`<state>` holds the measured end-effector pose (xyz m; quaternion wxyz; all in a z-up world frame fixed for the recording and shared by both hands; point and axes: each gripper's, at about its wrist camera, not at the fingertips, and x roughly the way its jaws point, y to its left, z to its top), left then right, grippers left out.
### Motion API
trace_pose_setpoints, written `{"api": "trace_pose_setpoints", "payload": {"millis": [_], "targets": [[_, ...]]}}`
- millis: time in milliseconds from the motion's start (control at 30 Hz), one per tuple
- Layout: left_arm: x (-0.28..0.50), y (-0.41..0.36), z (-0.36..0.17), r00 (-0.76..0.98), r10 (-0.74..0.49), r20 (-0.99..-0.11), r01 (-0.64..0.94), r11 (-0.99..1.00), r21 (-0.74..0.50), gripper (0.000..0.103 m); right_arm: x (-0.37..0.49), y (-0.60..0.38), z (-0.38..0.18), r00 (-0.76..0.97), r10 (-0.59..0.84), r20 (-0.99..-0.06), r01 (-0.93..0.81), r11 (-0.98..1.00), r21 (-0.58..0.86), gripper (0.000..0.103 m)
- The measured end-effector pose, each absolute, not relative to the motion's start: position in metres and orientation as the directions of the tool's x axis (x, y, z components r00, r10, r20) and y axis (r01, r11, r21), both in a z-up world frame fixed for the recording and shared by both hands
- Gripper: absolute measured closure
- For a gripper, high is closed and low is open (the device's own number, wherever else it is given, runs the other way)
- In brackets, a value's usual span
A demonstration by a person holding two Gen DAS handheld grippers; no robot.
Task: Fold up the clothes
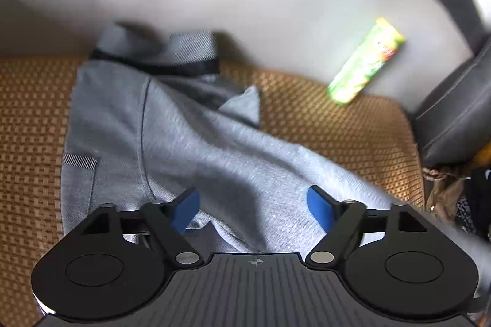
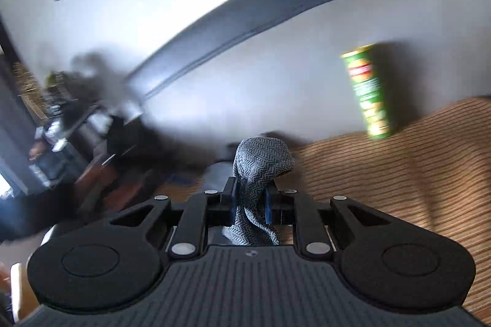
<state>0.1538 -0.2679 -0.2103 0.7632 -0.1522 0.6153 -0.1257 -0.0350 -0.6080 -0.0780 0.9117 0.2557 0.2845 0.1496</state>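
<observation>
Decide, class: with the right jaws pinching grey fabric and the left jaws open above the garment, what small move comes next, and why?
Probably lower the left gripper and close it on the grey knitted garment. Its jaws stand open over loose cloth, while the right gripper already clamps a bunch; a fold needs both holds.

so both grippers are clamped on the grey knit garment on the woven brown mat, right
Not both. The left wrist view shows the left gripper open, its blue pads apart over the grey knit garment on the woven brown mat. Only the right gripper is clamped on it.
</observation>
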Motion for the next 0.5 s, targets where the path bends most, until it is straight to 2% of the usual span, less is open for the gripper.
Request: {"api": "trace_pose_setpoints", "payload": {"millis": [133,233,500], "targets": [[0.175,-0.291,-0.221,0.145,-0.266,-0.953,0.083,0.963,-0.256,0.016,-0.048,-0.560,-0.082,0.741,0.567,-0.360,-0.257,0.734,0.628,0.090],[0.184,-0.300,-0.238,0.092,-0.237,-0.967,0.070,0.971,-0.231,0.016,-0.054,-0.530,-0.079,0.687,0.635,-0.352,-0.318,0.699,0.641,0.091],[0.192,-0.333,-0.264,0.020,-0.172,-0.985,0.151,0.974,-0.167,0.016,-0.058,-0.522,-0.081,0.659,0.673,-0.337,-0.329,0.660,0.675,0.092]]}}
